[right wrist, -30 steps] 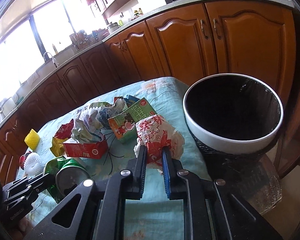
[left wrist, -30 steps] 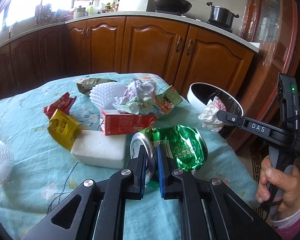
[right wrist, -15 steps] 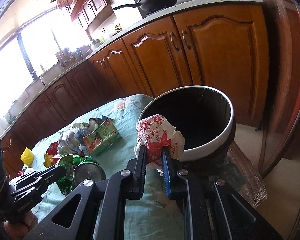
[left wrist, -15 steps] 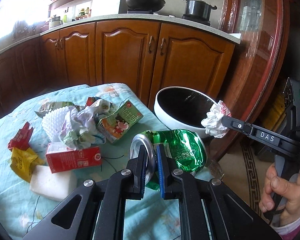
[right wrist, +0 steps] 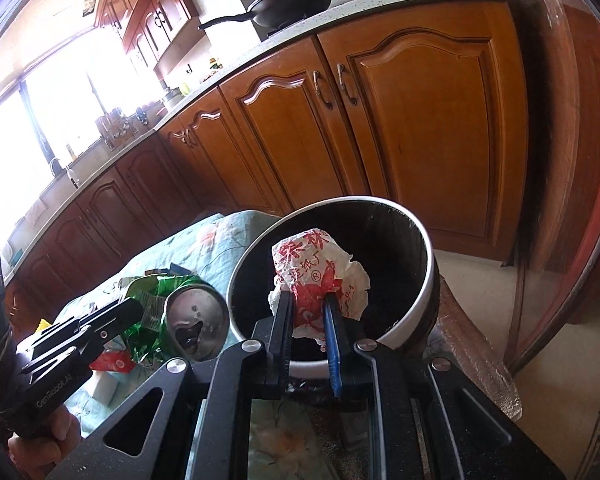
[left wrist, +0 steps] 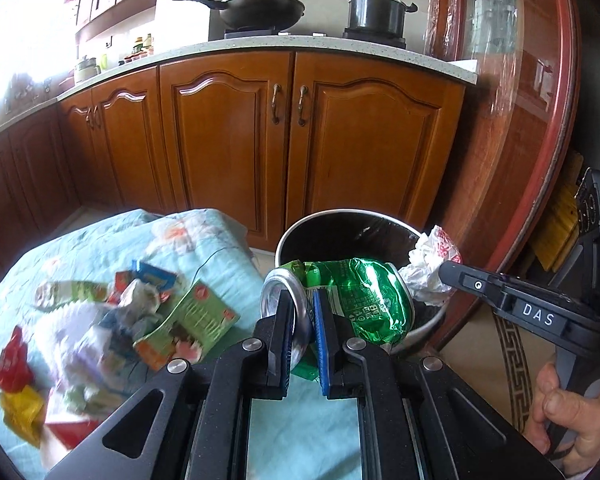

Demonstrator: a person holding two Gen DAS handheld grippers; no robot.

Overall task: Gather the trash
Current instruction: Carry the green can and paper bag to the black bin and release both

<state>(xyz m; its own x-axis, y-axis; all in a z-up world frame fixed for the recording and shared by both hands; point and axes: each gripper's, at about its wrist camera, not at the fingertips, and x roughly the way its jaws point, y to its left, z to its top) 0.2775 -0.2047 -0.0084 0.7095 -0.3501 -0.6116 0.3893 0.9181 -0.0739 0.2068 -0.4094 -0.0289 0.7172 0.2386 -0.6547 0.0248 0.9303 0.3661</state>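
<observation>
My left gripper (left wrist: 302, 300) is shut on a crushed green can (left wrist: 360, 296) and holds it in the air at the near rim of the white trash bin (left wrist: 320, 218) with a black liner. My right gripper (right wrist: 308, 300) is shut on a crumpled white wrapper with red print (right wrist: 316, 276) and holds it over the bin's (right wrist: 424, 296) opening. The wrapper (left wrist: 432, 268) and right gripper (left wrist: 446, 274) also show in the left wrist view, at the bin's right rim. The can (right wrist: 196, 312) and left gripper (right wrist: 136, 308) show in the right wrist view, left of the bin.
Several pieces of trash lie on the blue floral cloth (left wrist: 112, 240): a green carton (left wrist: 188, 324), crumpled paper (left wrist: 136, 300), red (left wrist: 10, 364) and yellow (left wrist: 22, 408) wrappers. Wooden kitchen cabinets (left wrist: 300, 144) stand behind. A red glass-fronted cabinet (left wrist: 540, 120) stands right of the bin.
Both grippers have swung right from over the table to the bin, each carrying its item. The wrapper is now over the bin's opening and the can at its rim.
</observation>
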